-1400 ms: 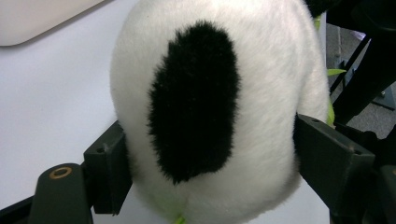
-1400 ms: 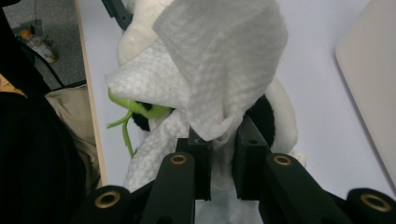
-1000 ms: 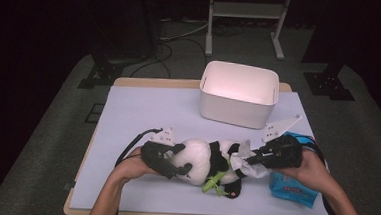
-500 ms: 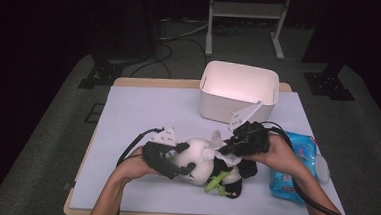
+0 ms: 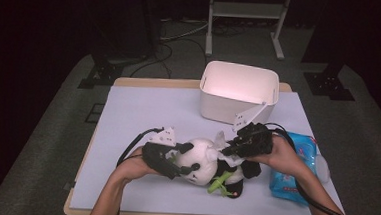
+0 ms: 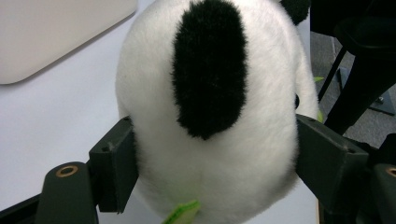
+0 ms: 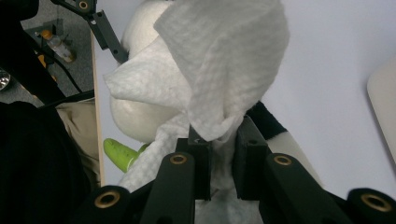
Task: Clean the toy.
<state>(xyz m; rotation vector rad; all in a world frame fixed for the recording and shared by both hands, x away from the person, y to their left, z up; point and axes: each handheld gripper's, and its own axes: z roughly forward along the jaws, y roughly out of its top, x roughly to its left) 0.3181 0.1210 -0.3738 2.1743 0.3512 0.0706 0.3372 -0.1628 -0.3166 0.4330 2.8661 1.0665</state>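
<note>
A black-and-white panda plush (image 5: 203, 161) lies on the purple table top near the front edge. My left gripper (image 5: 190, 158) is shut on its round white head (image 6: 210, 93), whose plush bulges between the pads. The jaws have just been closing a little further on it. My right gripper (image 5: 228, 149) is shut on a white wipe (image 7: 219, 60). The crumpled wipe (image 5: 224, 142) rests against the panda's head (image 7: 135, 121). A green piece (image 5: 217, 182) sticks out below the panda's body.
A blue pack of wipes (image 5: 292, 166) lies at the right edge under the right forearm. A white bin (image 5: 239, 98) stands at the back right of the table (image 5: 143, 114). Dark stands and cables sit on the floor behind.
My right gripper has moved left from above the blue pack to the panda's head, carrying the white wipe. The left hand has stayed on the head.
</note>
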